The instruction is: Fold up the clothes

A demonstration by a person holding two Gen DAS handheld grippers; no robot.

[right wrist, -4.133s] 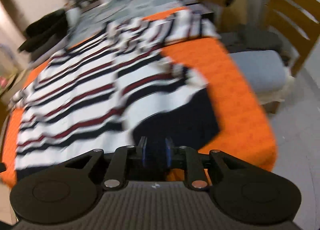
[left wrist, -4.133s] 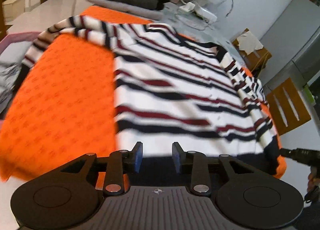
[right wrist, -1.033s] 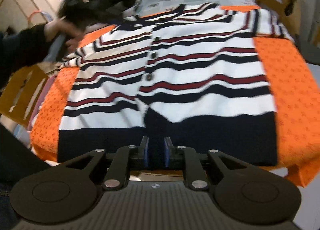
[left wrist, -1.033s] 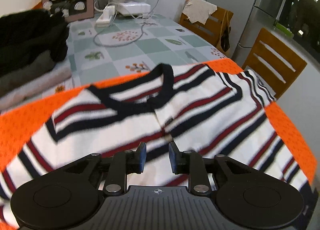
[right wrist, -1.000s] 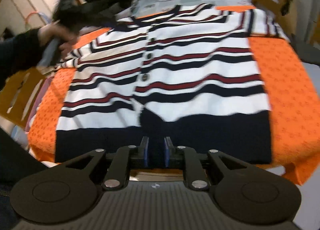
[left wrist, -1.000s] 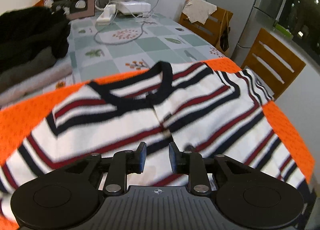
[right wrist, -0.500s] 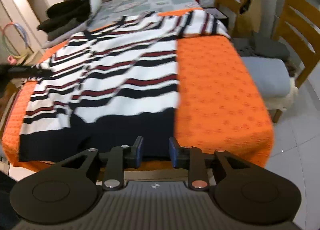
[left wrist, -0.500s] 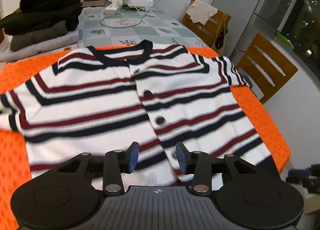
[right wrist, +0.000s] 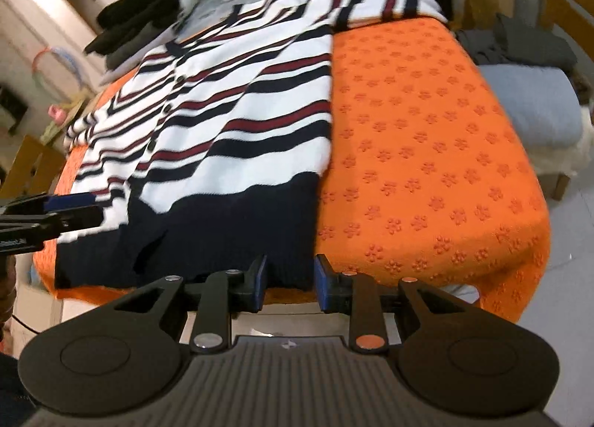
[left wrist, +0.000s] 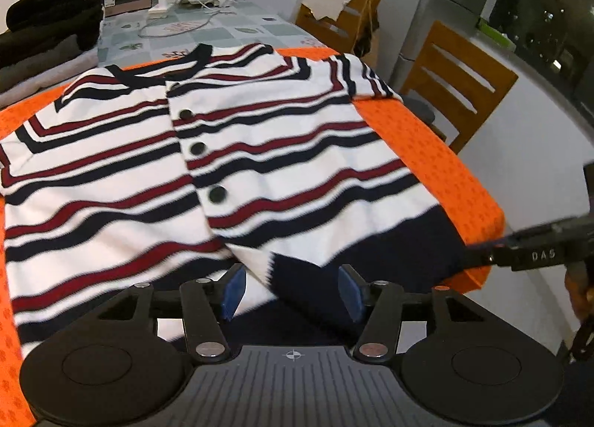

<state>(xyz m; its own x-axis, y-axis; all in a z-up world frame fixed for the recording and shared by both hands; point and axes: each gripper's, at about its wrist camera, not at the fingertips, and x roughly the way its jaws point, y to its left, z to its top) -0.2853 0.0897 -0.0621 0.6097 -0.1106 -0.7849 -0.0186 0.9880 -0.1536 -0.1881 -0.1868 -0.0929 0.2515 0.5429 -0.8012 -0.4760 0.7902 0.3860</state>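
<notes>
1. Since the frame half a second back, both views have shifted: the left wrist view now sits low at the hem with the left gripper [left wrist: 291,291] wider apart, and the right wrist view has closed in on the near right corner of the hem.
2. Left gripper: jaws opening, blue pads standing clear either side of the navy hem band; fabric lies between them but nothing is pinched.
3. Right gripper [right wrist: 289,282]: jaws part open, straddling the hem's right corner. Pads look just clear of the cloth, so no grip as far as I can tell.
4. Striped cardigan [left wrist: 230,167] lies face up and buttoned on the orange cloth [right wrist: 427,152], body spread flat, collar at the far end, hem at the near table edge.
5. Right sleeve [right wrist: 386,0] is bunched at the far right corner, overhanging slightly. Left sleeve drapes off the left side.
6. Progress: laid out and smoothed only; no fold visible yet.
7. Left to do, by my read: sleeves in, sides over, then hem up to collar.
</notes>
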